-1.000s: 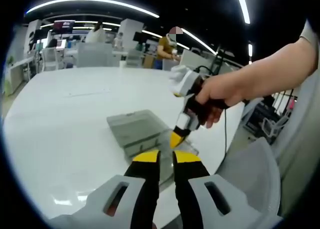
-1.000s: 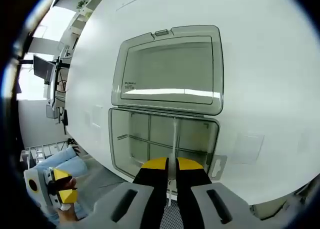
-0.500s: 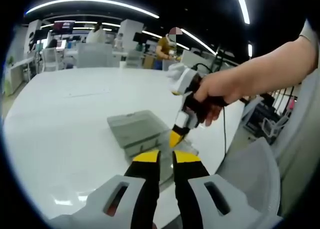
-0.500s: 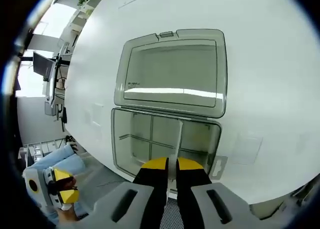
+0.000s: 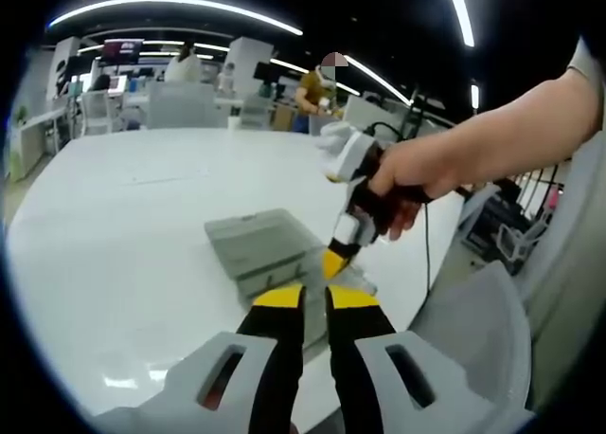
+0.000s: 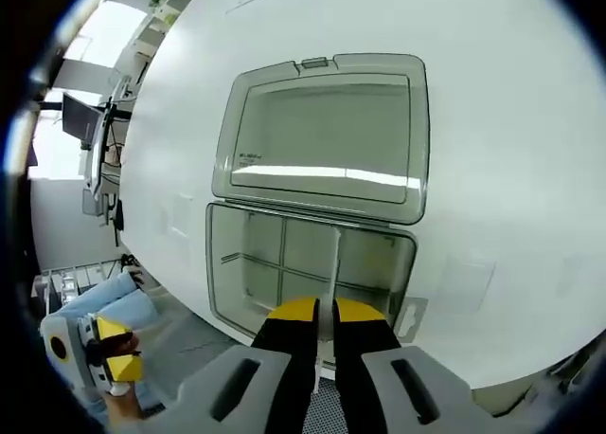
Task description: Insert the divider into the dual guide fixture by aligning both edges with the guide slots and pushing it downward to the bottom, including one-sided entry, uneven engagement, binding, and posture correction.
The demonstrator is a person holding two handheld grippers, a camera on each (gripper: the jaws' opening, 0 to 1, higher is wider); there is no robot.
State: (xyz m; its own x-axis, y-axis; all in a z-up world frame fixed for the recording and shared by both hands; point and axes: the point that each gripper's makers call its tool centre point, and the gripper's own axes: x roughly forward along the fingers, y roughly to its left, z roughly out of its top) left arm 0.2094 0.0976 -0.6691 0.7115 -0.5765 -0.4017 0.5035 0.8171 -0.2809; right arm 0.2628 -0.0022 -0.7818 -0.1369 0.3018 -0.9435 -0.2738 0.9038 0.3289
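On the white worktop point(image 6: 511, 121) lies a see-through plastic box point(image 6: 312, 278) with its lid point(image 6: 322, 135) swung open and lying flat behind it. The box is the guide fixture. It is grey and clear, and thin walls inside split it into small rooms. A thin, pale, flat strip, the divider point(image 6: 335, 263), stands on its edge inside the box. It runs from the front wall to the back wall, right of the middle.

In the left gripper view, the left gripper point(image 5: 312, 306) has black jaws with yellow tips. They sit close together with a thin gap, and I see nothing between them. The box point(image 5: 270, 254) lies just past the tips. To the right, a hand point(image 5: 407, 183) holds the right gripper point(image 5: 333, 262), which points down into the box. Far behind the worktop point(image 5: 114, 226) are desks, chairs and people.

In the right gripper view, at the far left, the left gripper point(image 6: 112, 363) shows low down, well away from the box. In the middle, the right gripper point(image 6: 324, 313) looks down on the box. Its 2 jaws are nearly closed, with the near end of the divider running into the thin gap between the tips. I cannot tell if they are squeezing it.
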